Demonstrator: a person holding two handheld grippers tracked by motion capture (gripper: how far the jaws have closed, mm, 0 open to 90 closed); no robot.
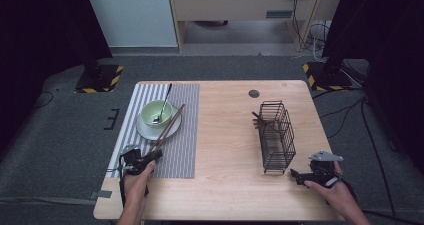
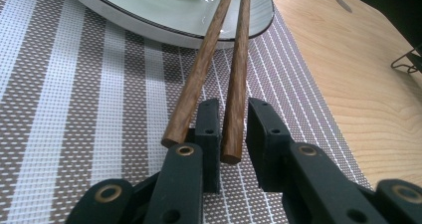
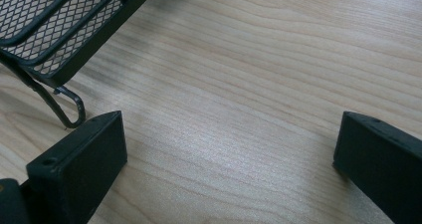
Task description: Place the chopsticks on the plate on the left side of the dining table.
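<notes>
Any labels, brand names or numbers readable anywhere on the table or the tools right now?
None: no readable text on the chopsticks, plate, bowl, striped placemat, wire basket or wooden table.
The yellow-black hazard stripes on the floor stands are a pattern, not words.
The grippers' black jaws carry no markings.

Matt brown wooden chopsticks [image 2: 234, 79], glossy glazed plate [image 2: 149, 15], woven striped placemat [image 2: 74, 99], black wire-mesh basket [image 1: 277, 135].
</notes>
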